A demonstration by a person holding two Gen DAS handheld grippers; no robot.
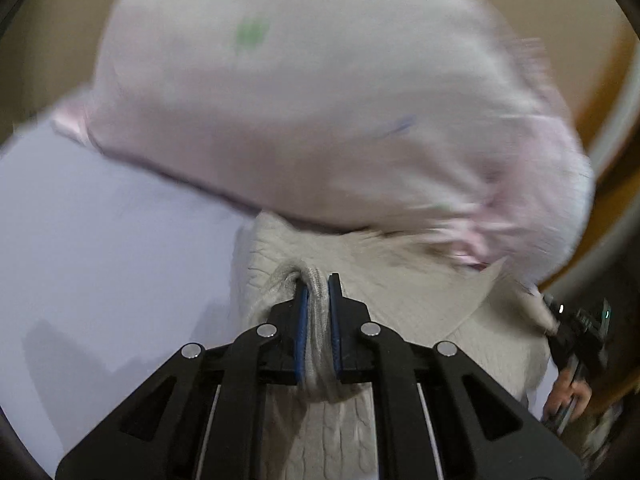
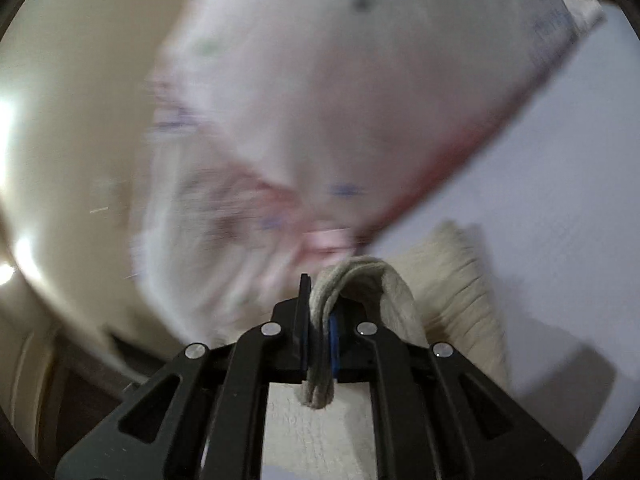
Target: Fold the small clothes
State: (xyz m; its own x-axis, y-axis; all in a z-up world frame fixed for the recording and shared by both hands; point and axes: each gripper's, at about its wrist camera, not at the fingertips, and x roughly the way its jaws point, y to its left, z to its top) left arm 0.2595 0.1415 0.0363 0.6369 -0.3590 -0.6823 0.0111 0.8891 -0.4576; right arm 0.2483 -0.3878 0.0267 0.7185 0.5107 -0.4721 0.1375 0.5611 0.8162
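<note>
Left wrist view: left gripper (image 1: 318, 292) clamps the cream knit garment (image 1: 400, 280), pink cloth (image 1: 300, 100) blurred at 12 o'clock. Right gripper (image 2: 318, 300) likewise pinches 1 bunched knit edge; thick folds could slip free, spoiling alignment.

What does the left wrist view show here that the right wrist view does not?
Only the left wrist view shows the right gripper and the person's hand. Only the right wrist view shows a ribbed cuff lying on the white surface. Both show a blurred pinkish-white garment ahead, and each gripper, like the left gripper, clamped on cream knit.
</note>
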